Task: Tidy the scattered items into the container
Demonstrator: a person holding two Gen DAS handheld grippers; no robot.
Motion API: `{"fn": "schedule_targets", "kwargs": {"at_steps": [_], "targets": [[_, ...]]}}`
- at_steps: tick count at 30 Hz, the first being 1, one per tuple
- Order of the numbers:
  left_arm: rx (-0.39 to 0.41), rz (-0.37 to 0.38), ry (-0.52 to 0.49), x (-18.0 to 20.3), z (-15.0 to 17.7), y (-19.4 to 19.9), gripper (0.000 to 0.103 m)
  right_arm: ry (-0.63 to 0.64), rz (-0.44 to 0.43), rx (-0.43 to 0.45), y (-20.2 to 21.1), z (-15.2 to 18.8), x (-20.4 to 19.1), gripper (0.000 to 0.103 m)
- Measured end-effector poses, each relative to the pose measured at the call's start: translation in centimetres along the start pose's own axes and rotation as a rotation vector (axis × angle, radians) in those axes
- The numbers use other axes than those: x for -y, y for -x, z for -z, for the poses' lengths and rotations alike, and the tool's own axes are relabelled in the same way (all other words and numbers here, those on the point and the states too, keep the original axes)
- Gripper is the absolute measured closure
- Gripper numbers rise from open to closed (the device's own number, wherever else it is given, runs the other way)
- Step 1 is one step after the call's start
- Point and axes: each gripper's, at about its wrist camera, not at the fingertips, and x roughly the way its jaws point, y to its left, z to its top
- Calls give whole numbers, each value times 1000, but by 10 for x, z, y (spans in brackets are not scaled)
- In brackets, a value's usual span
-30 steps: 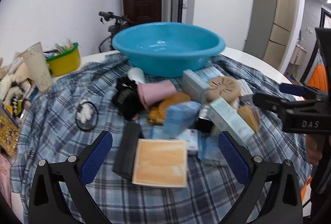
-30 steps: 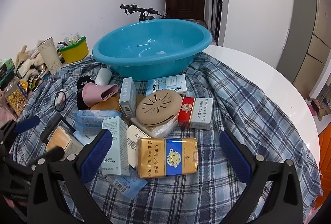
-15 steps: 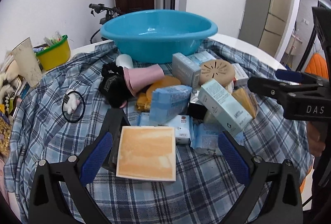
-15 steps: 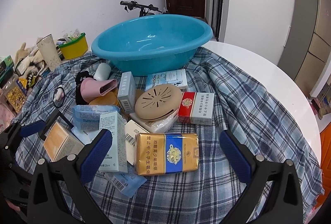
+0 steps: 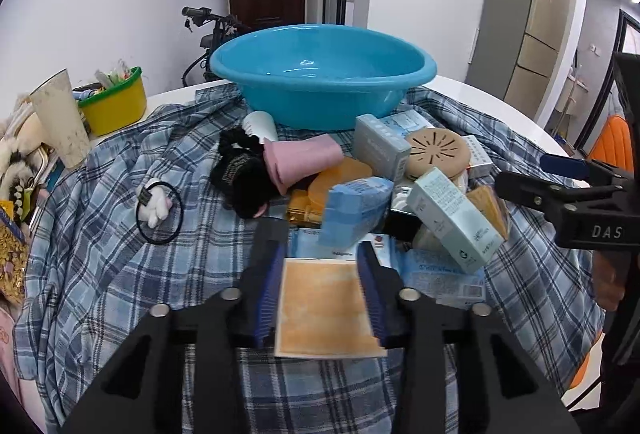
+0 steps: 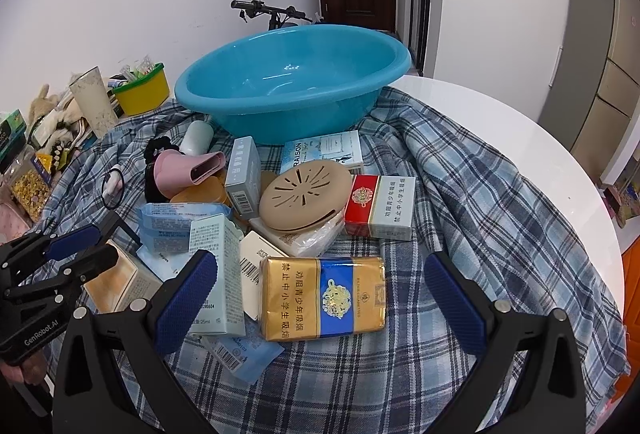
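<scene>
Left tongs (image 5: 323, 284) just closed on orange box (image 5: 326, 308), right tongs (image 6: 320, 298) wide, empty; risks snagging plaid cloth (image 5: 120, 274) near worktop's near edge.

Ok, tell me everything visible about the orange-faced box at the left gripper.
The box is flat and squarish, with a mottled orange top face, pale border and dark sides, probably card. It lies near-flat on the plaid cloth at the pile's near edge. The left gripper has just been closing; its blue pads now press both side edges. Nothing rests on it.
</scene>
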Motion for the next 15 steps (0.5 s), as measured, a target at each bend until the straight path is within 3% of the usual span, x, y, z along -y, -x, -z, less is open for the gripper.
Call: {"fn": "schedule_targets", "kwargs": {"at_steps": [4, 5, 6, 8, 15], "targets": [[-5, -19, -18, 0, 0, 0, 64, 1, 0, 1, 0, 0, 0, 0], [-8, -20, -19, 0, 0, 0, 59, 1, 1, 2, 0, 0, 0, 0], [-13, -19, -15, -1, -1, 0, 43, 1, 1, 2, 0, 0, 0, 0], [-9, -17, 3, -4, -1, 1, 30, 0, 2, 1, 0, 0, 0, 0], [-51, -8, 27, -15, 0, -6, 30, -7, 3, -6, -2, 1, 1, 0]]}}
